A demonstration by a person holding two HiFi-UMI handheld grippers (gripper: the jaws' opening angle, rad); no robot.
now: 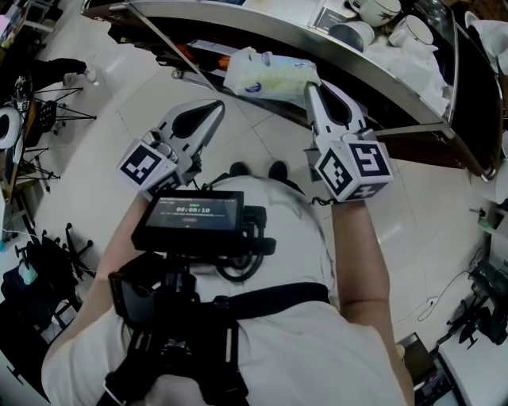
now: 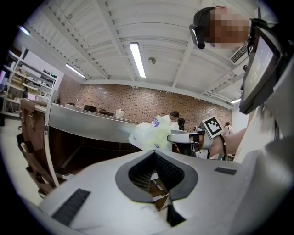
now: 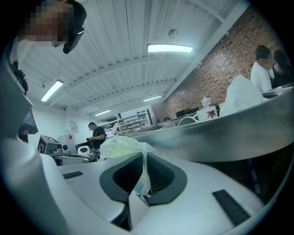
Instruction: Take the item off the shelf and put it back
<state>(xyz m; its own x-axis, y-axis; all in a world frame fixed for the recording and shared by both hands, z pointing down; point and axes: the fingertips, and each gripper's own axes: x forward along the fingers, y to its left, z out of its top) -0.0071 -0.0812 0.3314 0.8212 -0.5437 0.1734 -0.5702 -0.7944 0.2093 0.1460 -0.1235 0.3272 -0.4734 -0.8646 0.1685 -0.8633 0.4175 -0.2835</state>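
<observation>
Bag (image 1: 270,73) is crumpled pale plastic with blurred print, contents hard to make out. Shelf (image 1: 262,24) is cut off at the top and right edges of the frame. Cups (image 1: 373,9) sit at upper right, partly cropped, insides unclear. Right gripper (image 1: 313,87) has narrow fingers pinching the bag's thin edge. Bag is at upper centre by the shelf's front rim, contact unclear. Left gripper (image 1: 213,107), left of the bag, has fingers together with nothing between them.
</observation>
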